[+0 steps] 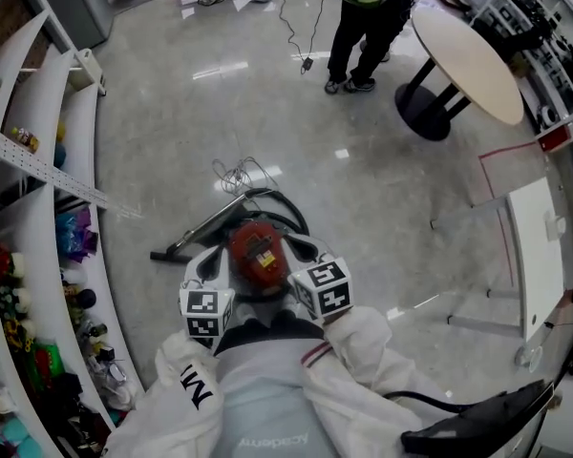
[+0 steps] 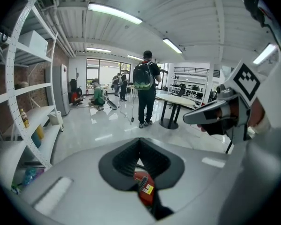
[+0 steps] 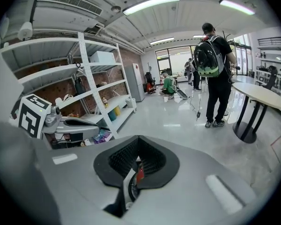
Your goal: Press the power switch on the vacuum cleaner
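Jaws pinched together and empty on both the left gripper (image 1: 210, 273) and the right gripper (image 1: 301, 256), which hover either side of the red vacuum cleaner (image 1: 258, 254) on the floor (image 1: 363, 189). Power switch not yet pressed, I'd say; the press itself is still to do.

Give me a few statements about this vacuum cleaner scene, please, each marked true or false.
1. The vacuum cleaner is red and sits on the floor. True.
2. The left gripper grips the hose. False: its jaws are together on nothing, above the vacuum cleaner.
3. A person stands near the round table. True.
4. The shelves stand at the right of the head view. False: they line its left side.
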Available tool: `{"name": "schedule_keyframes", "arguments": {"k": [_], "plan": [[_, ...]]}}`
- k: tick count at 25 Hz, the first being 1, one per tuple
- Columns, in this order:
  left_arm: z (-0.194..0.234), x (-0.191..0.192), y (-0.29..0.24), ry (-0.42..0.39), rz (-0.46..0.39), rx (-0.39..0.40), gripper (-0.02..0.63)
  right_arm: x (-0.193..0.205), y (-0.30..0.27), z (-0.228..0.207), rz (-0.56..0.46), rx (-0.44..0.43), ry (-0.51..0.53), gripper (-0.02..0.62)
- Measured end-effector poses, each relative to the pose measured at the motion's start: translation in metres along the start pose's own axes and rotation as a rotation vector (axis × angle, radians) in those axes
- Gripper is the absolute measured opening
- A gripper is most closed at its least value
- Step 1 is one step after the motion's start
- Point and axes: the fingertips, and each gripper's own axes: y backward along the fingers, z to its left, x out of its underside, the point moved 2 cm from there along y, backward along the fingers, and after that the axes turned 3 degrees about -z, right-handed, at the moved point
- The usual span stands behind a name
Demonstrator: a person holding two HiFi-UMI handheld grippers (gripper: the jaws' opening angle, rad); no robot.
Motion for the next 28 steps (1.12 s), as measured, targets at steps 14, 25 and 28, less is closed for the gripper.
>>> {"name": "schedule_keyframes", "arguments": {"k": [14,25,28], "plan": [[-0.007,-0.061,0.027,-0.035,-0.128,0.005,0.0,-0.049,0.038,0.021,-0.144,0.003,0.007,0.0],[0.004,-0.064,0.042,-0.034,-0.159,-0.001,0.0,-0.054,0.037,0.039,-0.17,0.017,0.023,0.0],[0.009,-0.064,0.045,-0.039,-0.166,0.007,0.0,-0.054,0.035,0.045,-0.174,0.027,0.022,0.0]]}}
